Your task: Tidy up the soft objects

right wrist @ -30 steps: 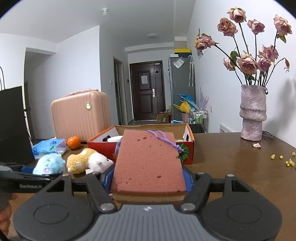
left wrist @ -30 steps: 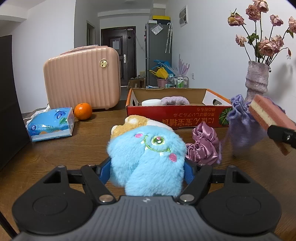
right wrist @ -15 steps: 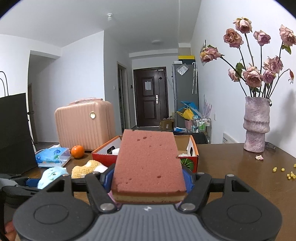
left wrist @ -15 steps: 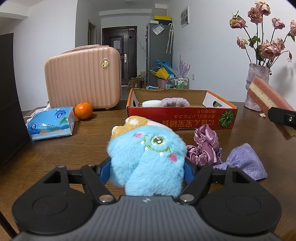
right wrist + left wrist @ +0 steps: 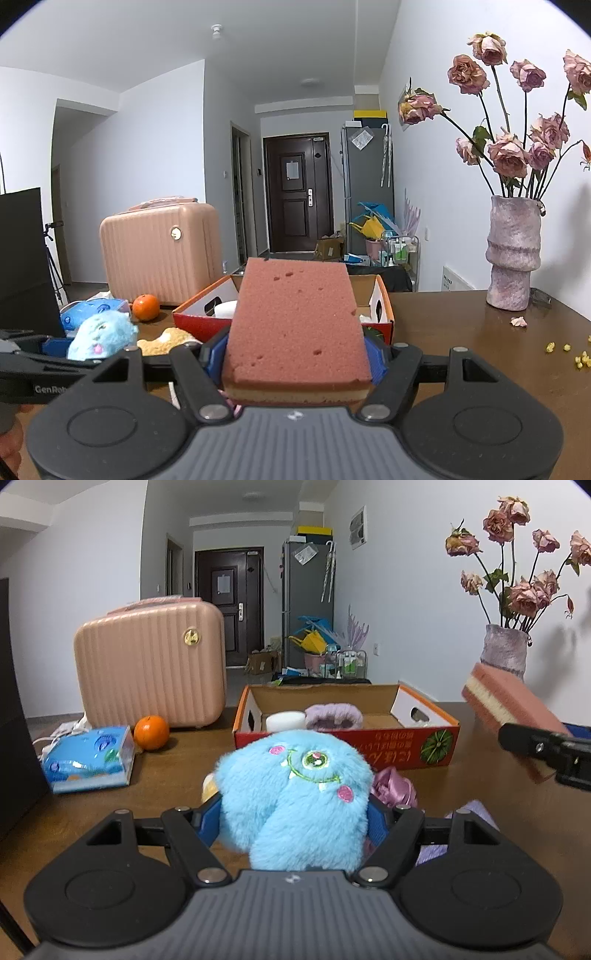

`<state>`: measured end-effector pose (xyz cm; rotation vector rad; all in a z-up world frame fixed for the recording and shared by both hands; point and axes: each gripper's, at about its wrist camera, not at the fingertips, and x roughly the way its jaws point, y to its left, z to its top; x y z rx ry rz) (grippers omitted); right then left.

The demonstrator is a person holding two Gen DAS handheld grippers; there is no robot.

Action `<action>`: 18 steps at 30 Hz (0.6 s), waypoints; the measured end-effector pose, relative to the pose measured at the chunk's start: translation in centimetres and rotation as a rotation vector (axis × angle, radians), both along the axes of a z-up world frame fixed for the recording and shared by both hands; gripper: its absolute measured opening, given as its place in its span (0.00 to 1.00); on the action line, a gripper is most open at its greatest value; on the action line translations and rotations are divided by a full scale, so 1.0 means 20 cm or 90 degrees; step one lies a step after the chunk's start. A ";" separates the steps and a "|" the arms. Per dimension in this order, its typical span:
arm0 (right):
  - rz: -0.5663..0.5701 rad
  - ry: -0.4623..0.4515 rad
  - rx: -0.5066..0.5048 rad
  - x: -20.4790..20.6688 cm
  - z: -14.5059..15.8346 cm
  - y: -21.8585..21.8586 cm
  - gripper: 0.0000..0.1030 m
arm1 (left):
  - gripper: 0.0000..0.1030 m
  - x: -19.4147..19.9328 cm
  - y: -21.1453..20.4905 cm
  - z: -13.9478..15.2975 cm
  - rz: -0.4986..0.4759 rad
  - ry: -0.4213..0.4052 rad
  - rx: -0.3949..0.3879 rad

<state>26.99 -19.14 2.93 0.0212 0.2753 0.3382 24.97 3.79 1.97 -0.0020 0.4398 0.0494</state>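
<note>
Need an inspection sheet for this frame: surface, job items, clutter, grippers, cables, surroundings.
Surface: brown wooden table, yellow crumbs at its right edge.
Job's things: blue plush monster; pink sponge; purple scrunchie and lilac pouch on the table; cardboard box holds a fuzzy purple item and a white one.
Clutter: orange, tissue pack, pink suitcase.
Grippers: left gripper shut on the plush; right gripper shut on the sponge.
Cables: white cord by the tissue pack.
Surroundings: vase of dried roses, hallway door, fridge.

Blue plush (image 5: 295, 797), pink sponge (image 5: 295, 321), both aloft
</note>
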 end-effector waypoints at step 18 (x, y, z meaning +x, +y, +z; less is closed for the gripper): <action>-0.009 -0.012 0.009 0.27 0.03 0.02 0.67 | 0.72 0.25 -0.10 0.09 -0.010 -0.034 -0.016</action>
